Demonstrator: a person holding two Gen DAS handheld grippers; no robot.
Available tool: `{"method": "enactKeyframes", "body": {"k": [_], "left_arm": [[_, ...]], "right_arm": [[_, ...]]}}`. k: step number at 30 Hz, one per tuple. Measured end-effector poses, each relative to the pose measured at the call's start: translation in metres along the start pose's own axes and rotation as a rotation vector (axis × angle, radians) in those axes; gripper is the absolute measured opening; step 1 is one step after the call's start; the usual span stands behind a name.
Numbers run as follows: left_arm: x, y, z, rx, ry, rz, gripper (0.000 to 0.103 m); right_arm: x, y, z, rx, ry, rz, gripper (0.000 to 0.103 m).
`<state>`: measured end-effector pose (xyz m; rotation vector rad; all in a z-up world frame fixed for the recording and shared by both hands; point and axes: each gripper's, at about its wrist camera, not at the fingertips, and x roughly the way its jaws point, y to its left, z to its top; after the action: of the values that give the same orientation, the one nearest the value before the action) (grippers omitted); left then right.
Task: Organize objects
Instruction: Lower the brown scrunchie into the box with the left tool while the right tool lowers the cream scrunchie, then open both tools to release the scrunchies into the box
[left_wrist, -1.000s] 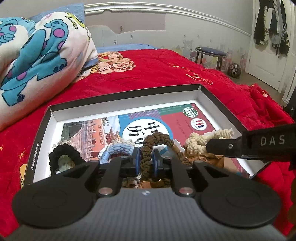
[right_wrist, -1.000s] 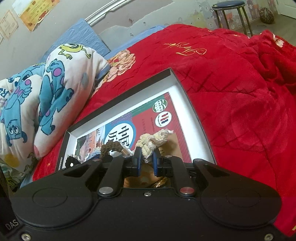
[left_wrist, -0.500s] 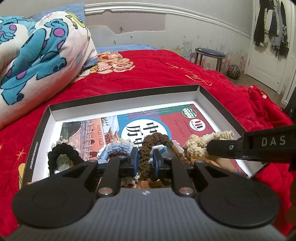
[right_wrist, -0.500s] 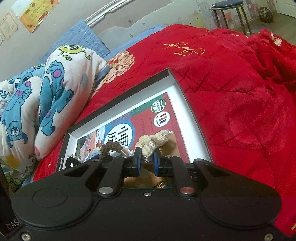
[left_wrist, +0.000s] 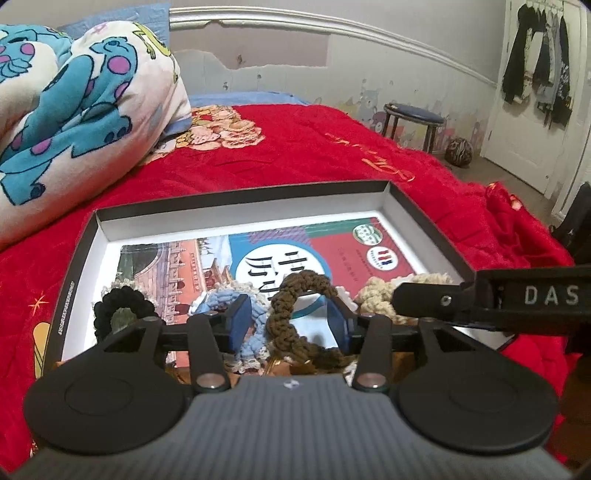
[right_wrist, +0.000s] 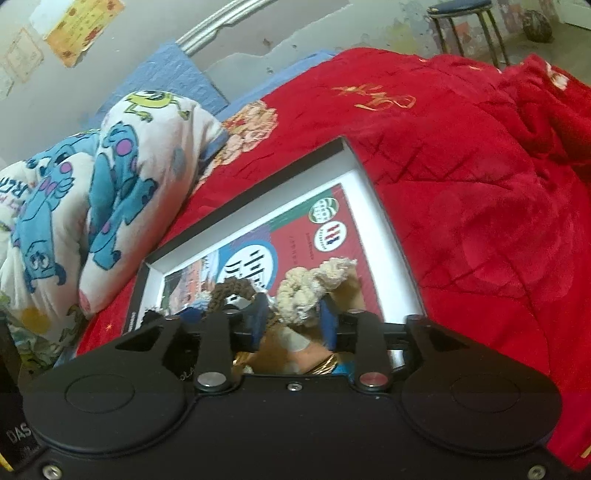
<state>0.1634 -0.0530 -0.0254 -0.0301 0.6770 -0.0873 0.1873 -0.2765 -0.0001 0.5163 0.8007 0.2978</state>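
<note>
A: Your left gripper (left_wrist: 290, 323) is opening — the brown crocheted scrunchie (left_wrist: 295, 317) stands between its blue pads (left_wrist: 239, 321), but neither pad presses on it.

B: And your right gripper (right_wrist: 293, 323)?

A: Its jaws are opening too. The cream scrunchie (right_wrist: 306, 291) sits between them, loose, resting in the shallow box (left_wrist: 236, 218).

B: Where is everything else?

A: In that same box, on the printed book cover (left_wrist: 325, 251): a black scrunchie (left_wrist: 118, 314) at the left, a light blue scrunchie (left_wrist: 255, 325) touching the brown one — 4 in a row along the near edge. The box lies on your red bedspread (left_wrist: 314, 155), with the cartoon-print quilt (left_wrist: 74, 96) well apart at the left.
</note>
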Motion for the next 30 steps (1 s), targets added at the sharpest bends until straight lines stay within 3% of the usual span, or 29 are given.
{"method": "enactKeyframes", "body": {"k": [4,21,30], "left_arm": [[-0.008,0.0,0.004,-0.009,-0.014,-0.025,0.064],[-0.073,-0.021,0.013,0.044,-0.13,-0.124,0.074],[-0.118,-0.037,0.002,0.081,-0.181,-0.182,0.08]], "right_arm": [[-0.01,0.005,-0.001,-0.011,-0.007,0.026,0.047],[-0.088,0.011,0.001,0.01,-0.149,0.051,0.052],[-0.136,0.014,-0.008,0.04,-0.235,-0.02,0.053]]}}
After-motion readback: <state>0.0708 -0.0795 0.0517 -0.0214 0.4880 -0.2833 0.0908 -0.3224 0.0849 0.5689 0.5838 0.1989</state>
